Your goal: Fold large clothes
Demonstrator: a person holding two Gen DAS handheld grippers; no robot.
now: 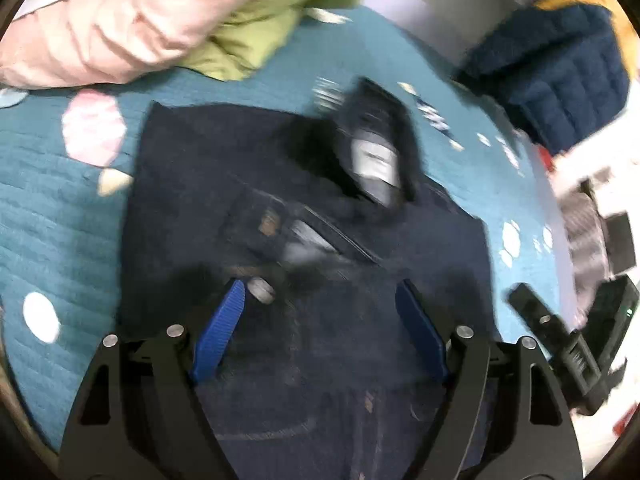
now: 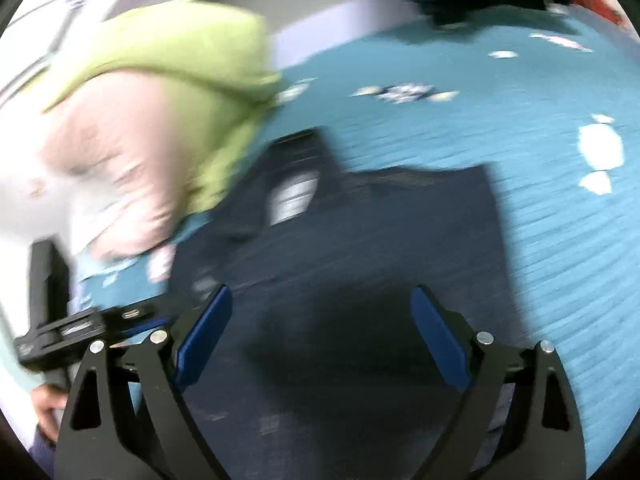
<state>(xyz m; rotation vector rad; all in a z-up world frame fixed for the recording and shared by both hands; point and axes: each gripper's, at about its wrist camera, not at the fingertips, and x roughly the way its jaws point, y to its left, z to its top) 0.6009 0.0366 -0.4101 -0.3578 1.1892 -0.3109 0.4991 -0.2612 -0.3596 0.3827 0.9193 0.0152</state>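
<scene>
A dark navy jacket (image 1: pixel 304 208) lies folded flat on the teal patterned bedspread (image 1: pixel 60 208), its collar with a white label (image 1: pixel 374 160) at the far end. My left gripper (image 1: pixel 320 292) hovers over its near part, open and empty, blue pads (image 1: pixel 224 328) spread wide. The jacket also shows in the right wrist view (image 2: pixel 360 240), blurred by motion. My right gripper (image 2: pixel 322 296) is open and empty above it. The left gripper's body (image 2: pixel 60 332) shows at the lower left of the right wrist view, and the right gripper's body (image 1: pixel 560 344) shows at the right of the left wrist view.
A pink padded garment (image 1: pixel 120 28) and a green one (image 1: pixel 260 28) are piled at the far left of the bed. A dark blue quilted garment (image 1: pixel 560 72) lies at the far right. The bed's right edge (image 1: pixel 568 200) has clutter beyond it.
</scene>
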